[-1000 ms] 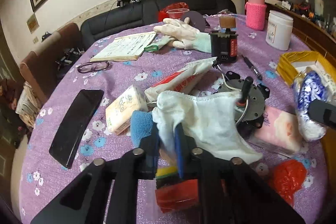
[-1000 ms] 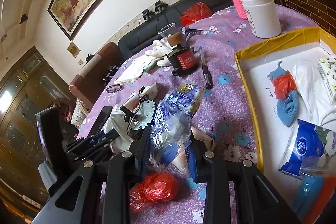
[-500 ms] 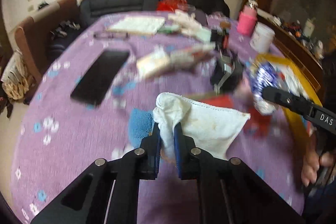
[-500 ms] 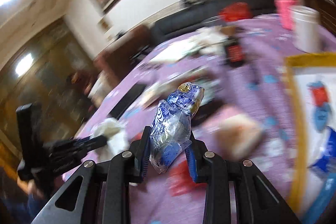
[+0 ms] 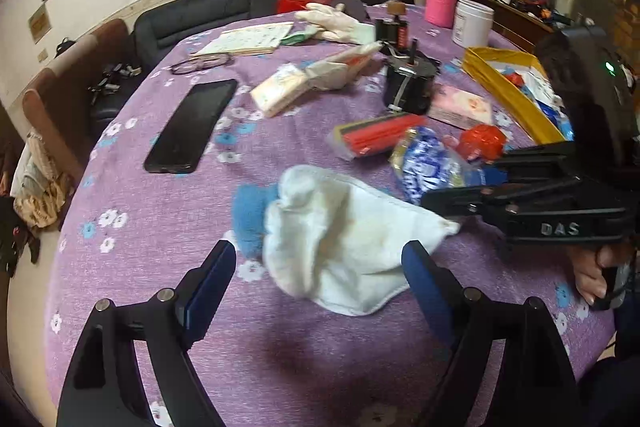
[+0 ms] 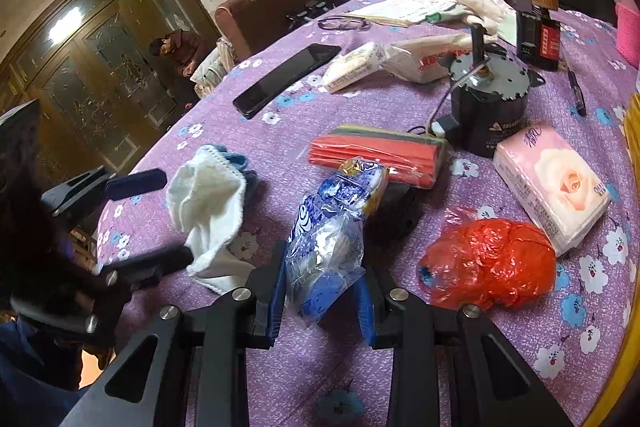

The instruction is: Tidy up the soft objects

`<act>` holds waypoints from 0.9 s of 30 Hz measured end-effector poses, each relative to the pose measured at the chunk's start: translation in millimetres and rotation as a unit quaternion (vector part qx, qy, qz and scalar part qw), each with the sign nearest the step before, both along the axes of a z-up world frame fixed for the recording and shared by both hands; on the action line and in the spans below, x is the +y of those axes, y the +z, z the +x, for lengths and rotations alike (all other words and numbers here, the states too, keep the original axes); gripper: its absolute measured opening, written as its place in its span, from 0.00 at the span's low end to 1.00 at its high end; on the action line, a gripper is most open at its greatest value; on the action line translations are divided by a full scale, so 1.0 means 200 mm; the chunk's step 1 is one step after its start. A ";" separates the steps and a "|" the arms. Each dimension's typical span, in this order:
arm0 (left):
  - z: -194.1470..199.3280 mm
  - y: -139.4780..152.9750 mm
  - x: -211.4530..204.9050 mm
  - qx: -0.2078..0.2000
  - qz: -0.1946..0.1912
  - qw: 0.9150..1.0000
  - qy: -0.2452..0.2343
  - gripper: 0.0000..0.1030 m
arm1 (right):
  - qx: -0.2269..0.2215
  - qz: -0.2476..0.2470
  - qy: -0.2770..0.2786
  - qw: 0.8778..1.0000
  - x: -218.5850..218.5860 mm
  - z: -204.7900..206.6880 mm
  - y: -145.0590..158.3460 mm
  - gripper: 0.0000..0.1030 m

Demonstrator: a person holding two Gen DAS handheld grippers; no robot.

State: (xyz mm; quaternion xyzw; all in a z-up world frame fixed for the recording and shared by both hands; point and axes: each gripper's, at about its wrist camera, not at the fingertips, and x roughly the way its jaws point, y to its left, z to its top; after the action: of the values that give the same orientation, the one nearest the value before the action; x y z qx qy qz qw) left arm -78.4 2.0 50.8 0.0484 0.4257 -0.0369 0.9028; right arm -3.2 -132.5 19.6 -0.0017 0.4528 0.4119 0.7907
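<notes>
A white cloth (image 5: 340, 239) lies crumpled on the purple tablecloth, over a blue knitted cloth (image 5: 250, 219). My left gripper (image 5: 318, 255) straddles the white cloth with its jaws opening, and the pads do not touch it. From the right wrist view, the same left gripper (image 6: 176, 217) stands at the left around the white cloth (image 6: 208, 199). My right gripper (image 6: 322, 267) is shut on a blue-and-white plastic bag (image 6: 332, 227), held just above the table. That bag (image 5: 424, 163) also shows to the right in the left wrist view.
A red plastic bag (image 6: 488, 259), a pink tissue pack (image 6: 556, 183), a red sponge pack (image 6: 376, 153), a black motor (image 6: 488, 95) and a phone (image 6: 286, 79) lie around. A yellow box (image 5: 504, 87) with soft items stands at the right.
My left gripper has opened and let go of the white cloth, which now lies near the table's front. The right gripper has swung over with the plastic bag still in it.
</notes>
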 end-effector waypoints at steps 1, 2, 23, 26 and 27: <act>0.00 -0.01 -0.01 -0.002 0.005 1.000 -0.001 0.82 | 0.001 0.000 -0.002 1.000 -0.01 0.00 0.00 0.32; 0.01 -0.01 -0.01 -0.003 0.004 1.000 -0.001 0.82 | 0.000 0.001 -0.002 1.000 0.01 0.00 0.01 0.32; 0.07 -0.11 -0.17 0.013 -0.009 0.997 -0.079 0.72 | 0.010 0.004 -0.017 1.000 -0.02 0.00 0.01 0.33; 0.12 -0.14 -0.21 0.014 0.022 0.998 -0.058 0.55 | 0.012 0.003 -0.017 1.000 -0.02 0.01 0.01 0.33; 0.14 -0.15 -0.22 0.020 0.034 0.998 -0.050 0.41 | 0.012 0.003 -0.017 1.000 -0.02 0.01 0.01 0.33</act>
State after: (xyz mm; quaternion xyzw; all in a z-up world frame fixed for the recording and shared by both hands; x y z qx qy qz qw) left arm -50.8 -41.6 20.3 0.0997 0.4419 -0.0688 0.8889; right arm -1.8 -137.1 20.7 0.0132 0.4607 0.4000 0.7922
